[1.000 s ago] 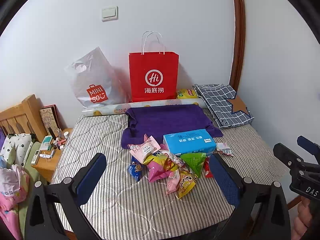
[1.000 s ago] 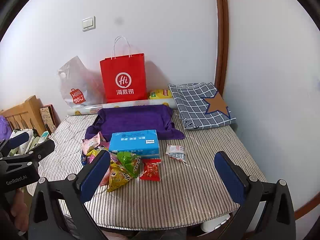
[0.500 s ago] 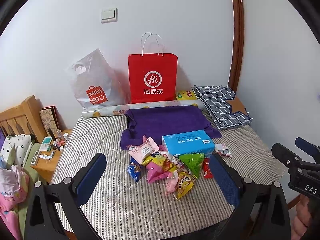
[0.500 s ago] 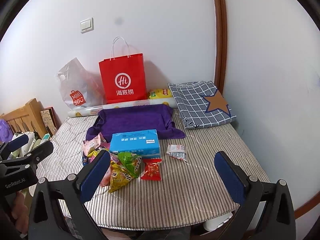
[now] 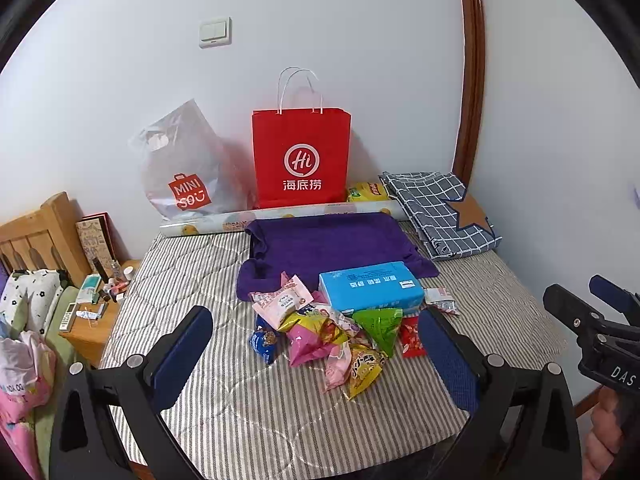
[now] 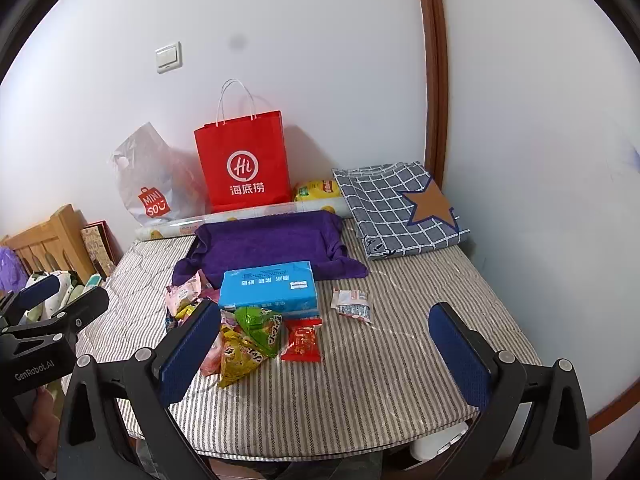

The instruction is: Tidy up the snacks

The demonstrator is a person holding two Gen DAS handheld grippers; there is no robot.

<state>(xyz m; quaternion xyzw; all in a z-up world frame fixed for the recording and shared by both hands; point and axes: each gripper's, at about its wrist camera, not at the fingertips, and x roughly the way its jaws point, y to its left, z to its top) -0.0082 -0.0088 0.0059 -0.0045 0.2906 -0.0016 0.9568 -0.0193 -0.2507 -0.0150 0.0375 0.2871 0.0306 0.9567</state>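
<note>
Left wrist view: our left gripper (image 5: 316,344) spread wide, empty, above snack pile (image 5: 328,332) beside blue box (image 5: 370,286); our right gripper (image 6: 324,344) likewise spread, empty.

I read "Hi" in a white ring above "海底捞" on the red paper bag (image 5: 301,160) and "MINI SO" on the grey plastic bag (image 5: 182,168). My left gripper's body (image 6: 34,368) is marked "GenRobot.AI"; my right gripper's body (image 5: 616,372) shows "DAS". The print on the blue tissue pack (image 6: 268,286) is too small for me to read
</note>
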